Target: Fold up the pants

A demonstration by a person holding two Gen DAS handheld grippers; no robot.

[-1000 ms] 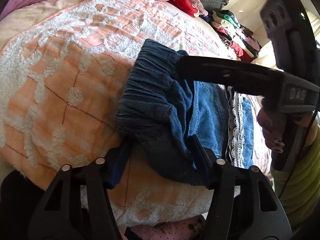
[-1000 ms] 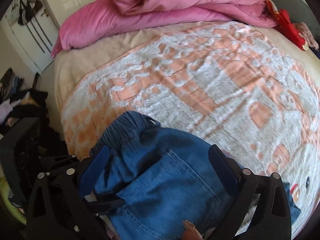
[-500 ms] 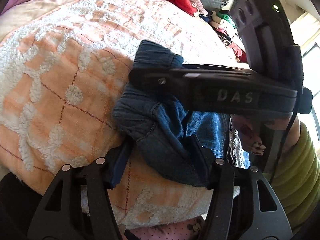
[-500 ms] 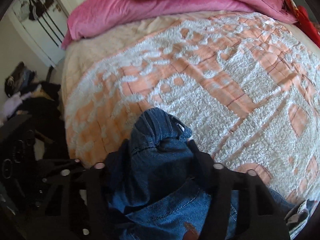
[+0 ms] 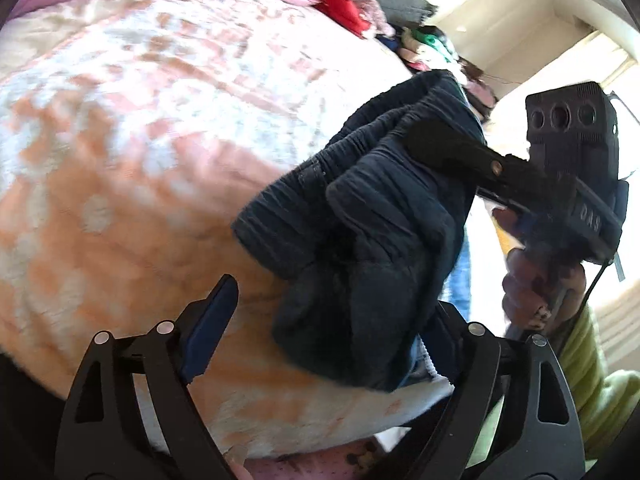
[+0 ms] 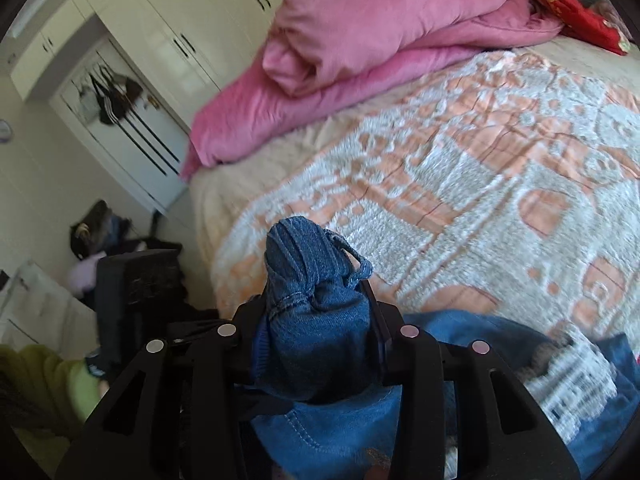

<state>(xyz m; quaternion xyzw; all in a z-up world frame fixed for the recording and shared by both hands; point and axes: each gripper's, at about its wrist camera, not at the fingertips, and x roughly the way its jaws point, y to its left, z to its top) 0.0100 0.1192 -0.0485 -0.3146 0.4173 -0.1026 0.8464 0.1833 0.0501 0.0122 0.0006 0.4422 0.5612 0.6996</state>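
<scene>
Bunched dark-blue denim pants [image 6: 316, 320], elastic waistband end pointing up-fwd, lifted off the peach-and-white fleece blanket [image 6: 480, 184]; earlier they lay flat. Right gripper [image 6: 316, 340] closing, clenched on waistband. Left gripper [image 5: 320, 320] opening, pads off fabric.

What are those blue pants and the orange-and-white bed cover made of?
The pants look like denim: blue woven cloth with visible twill grain, stitched seams and a gathered, ribbed waistband, matte finish. The bed cover looks like a fluffy fleece or chenille blanket: raised white tufts on a peach ground; the exact fibre can't be told.
</scene>
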